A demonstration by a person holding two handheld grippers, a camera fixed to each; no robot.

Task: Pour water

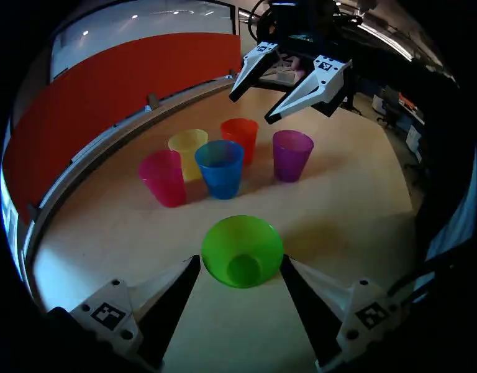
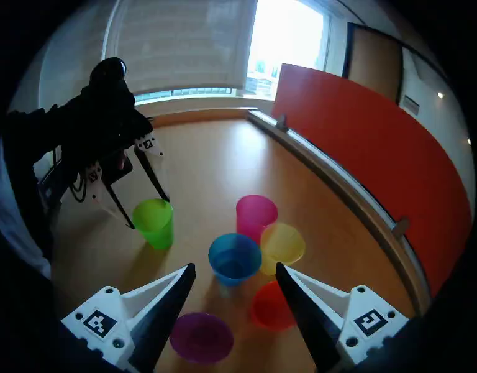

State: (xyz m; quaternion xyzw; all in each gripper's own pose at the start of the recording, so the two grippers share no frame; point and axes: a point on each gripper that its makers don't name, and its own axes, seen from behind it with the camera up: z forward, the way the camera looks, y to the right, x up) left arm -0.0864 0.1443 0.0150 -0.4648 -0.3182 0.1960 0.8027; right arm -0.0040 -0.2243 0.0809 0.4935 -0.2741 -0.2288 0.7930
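Green translucent plastic cup (image 1: 241,252) stands upright on the wooden tabletop (image 1: 356,205), long axis vertical, mouth up, at 6 o'clock from the cluster of five coloured cups (image 1: 223,161). Left gripper (image 1: 240,258) is spread wide, fingers flanking the rim; whether they press, I cannot tell. Right gripper (image 2: 231,267) hangs wide apart, empty. The right gripper view adds a bright window (image 2: 282,43) at 12 o'clock.

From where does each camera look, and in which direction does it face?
Left gripper view: rides on the left gripper, low over the table, facing the green cup between its own fingers, the right gripper beyond.
Right gripper view: rides on the right gripper, higher, looking down between its own open fingers at the blue cup; a person's dark arm opposite.
Shared: both cups, the table; the cameras face each other.
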